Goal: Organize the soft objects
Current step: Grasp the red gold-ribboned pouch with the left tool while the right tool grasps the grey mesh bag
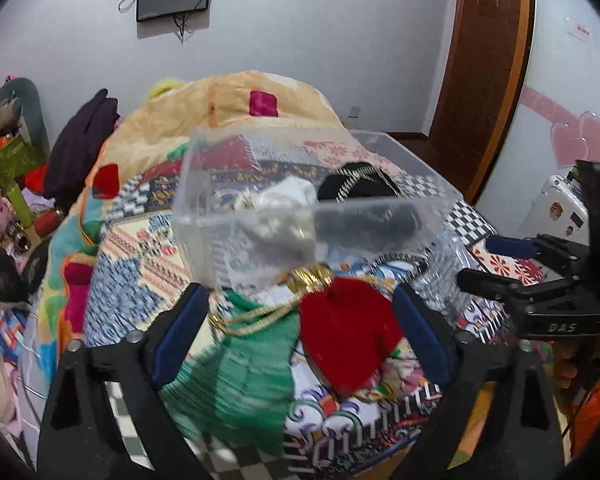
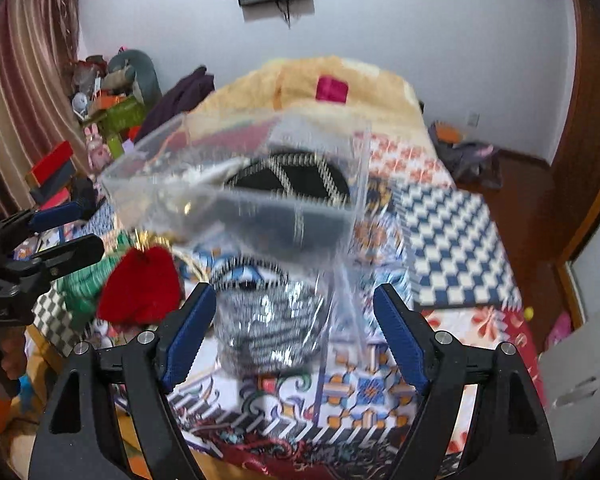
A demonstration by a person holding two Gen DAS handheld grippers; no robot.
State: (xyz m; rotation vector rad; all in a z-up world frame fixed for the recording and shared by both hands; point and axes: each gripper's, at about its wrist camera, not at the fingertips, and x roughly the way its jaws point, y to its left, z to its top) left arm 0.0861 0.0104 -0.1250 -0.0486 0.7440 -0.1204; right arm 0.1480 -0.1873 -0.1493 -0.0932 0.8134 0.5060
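Ahead, clear bin [image 1: 260,216] sits behind red pouch [image 1: 346,340], green pouch [image 1: 244,376].

A clear storage box [image 1: 312,208] is sitting on the patchwork bedspread [image 1: 148,248], holding a white soft item [image 1: 288,196] left of a black beaded pouch [image 1: 360,184]. Two drawstring pouches [image 1: 344,344] are lying in front of the box, a sequined pouch [image 2: 268,320] to their right.

Pretty even indoor light, nothing harsh. Heavy fisheye bend with dark corners, and the clear plastic box [image 1: 300,200] is smeared by motion blur.
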